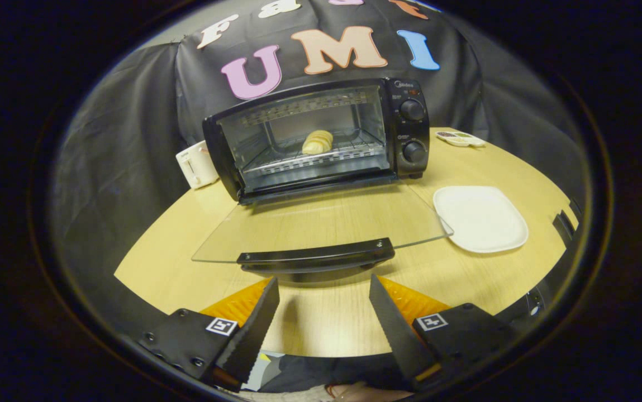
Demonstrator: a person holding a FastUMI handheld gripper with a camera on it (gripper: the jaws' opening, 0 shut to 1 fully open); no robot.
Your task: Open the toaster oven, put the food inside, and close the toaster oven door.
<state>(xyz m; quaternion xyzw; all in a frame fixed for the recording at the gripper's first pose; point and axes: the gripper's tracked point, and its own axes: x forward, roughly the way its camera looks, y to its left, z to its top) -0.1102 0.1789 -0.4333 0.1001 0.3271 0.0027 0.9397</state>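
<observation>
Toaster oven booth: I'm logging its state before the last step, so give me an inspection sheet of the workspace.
Surface: wooden table, bare ahead of the fingers.
Job's things: toaster oven, glass door folded down flat with its handle facing the gripper; food on the rack inside.
Clutter: white plate beside the door; small dish; white appliance beside the oven.
Grippers: gripper open, holding nothing, just short of the handle.
Cables: nothing seen.
Surroundings: black cloth wall.
</observation>
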